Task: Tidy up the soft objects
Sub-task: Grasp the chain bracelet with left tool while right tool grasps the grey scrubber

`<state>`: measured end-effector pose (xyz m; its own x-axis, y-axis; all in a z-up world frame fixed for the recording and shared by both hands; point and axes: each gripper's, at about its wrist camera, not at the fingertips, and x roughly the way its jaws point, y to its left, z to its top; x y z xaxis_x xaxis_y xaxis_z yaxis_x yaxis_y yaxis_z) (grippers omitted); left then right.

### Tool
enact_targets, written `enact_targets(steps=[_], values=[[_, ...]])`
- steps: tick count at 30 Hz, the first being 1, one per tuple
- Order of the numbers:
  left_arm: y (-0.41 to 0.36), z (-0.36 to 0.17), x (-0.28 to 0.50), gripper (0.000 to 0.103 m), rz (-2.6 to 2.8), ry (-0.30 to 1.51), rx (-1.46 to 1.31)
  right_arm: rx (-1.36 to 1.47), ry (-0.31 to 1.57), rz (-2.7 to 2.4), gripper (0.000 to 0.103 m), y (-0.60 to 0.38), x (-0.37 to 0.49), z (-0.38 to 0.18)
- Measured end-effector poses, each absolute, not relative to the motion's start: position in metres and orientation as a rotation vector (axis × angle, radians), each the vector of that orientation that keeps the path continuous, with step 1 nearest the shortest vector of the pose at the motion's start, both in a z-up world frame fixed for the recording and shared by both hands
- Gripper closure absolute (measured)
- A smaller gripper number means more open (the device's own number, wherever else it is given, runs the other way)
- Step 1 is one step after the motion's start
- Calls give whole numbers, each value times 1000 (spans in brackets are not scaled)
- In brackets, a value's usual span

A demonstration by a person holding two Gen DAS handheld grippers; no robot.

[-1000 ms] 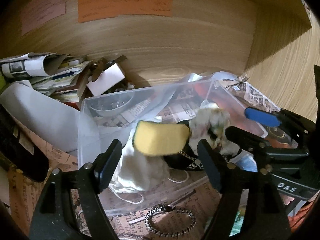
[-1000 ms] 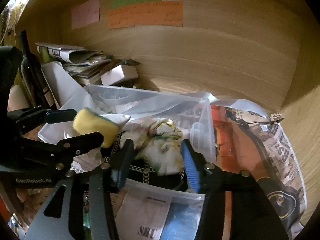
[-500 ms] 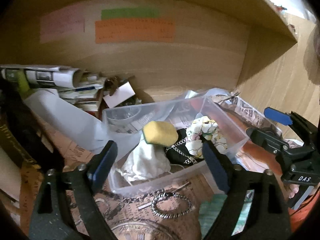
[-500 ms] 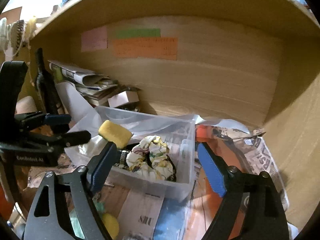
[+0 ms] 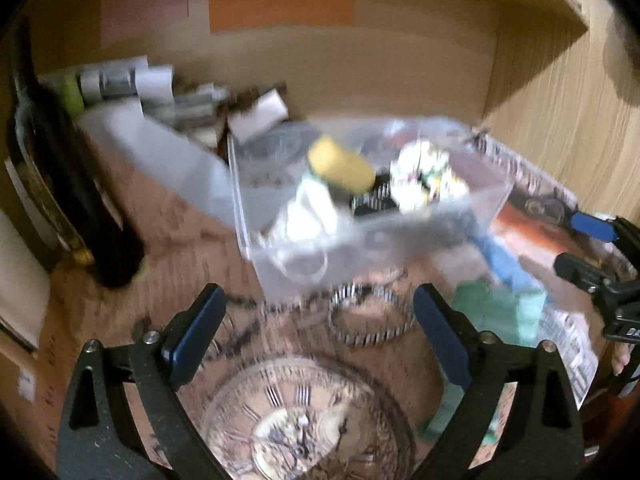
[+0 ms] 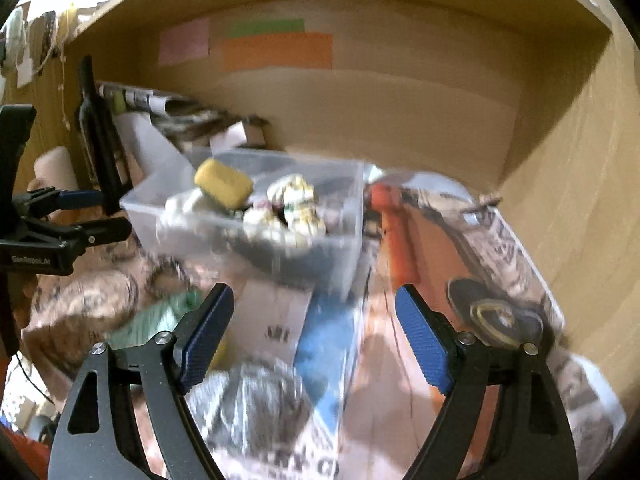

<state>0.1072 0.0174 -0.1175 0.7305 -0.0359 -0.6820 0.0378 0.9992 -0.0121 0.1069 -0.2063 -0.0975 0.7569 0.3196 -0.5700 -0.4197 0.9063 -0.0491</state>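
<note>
Both hand-held grippers, left [image 5: 318, 334] and right [image 6: 314, 336], gape empty.

Both wrist views face shelf back wall, sharing clear bin [image 5: 472, 216] [image 6: 344, 248].

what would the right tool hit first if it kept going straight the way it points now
Probably the near wall of the clear plastic bin, which sits ahead of the open right tool. The papers under the tool lie lower, so it likely passes over them, though blur makes depth uncertain.
</note>
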Motion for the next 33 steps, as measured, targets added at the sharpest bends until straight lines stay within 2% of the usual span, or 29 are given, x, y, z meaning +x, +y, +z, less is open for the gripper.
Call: enact_targets(steps=[3,5,7,11,13,17,19,20,22,30,33], values=[[18,-136,109,7,-27,798,-11,-160,627,409,22,-211,101,-109],[18,-144,112,12,-20,820,-17,-141,663,417,22,-211,98,-119],[17,-148,116,27,-20,842,-8,-120,698,430,22,-211,96,-128],[17,-157,124,38,-25,867,-11,-105,753,461,22,-206,91,-144],[17,-160,128,51,-36,887,-15,-103,767,468,23,-204,90,-148],[18,-164,134,65,-27,893,-20,-76,788,503,45,-204,91,-152],[19,-164,135,79,-35,890,-27,-59,791,503,57,-206,92,-153],[19,-164,135,83,-37,888,-26,-52,792,501,62,-207,93,-153],[18,-164,135,95,-48,887,-24,-31,784,491,67,-211,95,-152],[15,-154,117,97,-61,847,-32,-29,738,432,82,-220,97,-144],[17,-142,106,97,-61,807,-41,-25,710,416,82,-225,99,-136]])
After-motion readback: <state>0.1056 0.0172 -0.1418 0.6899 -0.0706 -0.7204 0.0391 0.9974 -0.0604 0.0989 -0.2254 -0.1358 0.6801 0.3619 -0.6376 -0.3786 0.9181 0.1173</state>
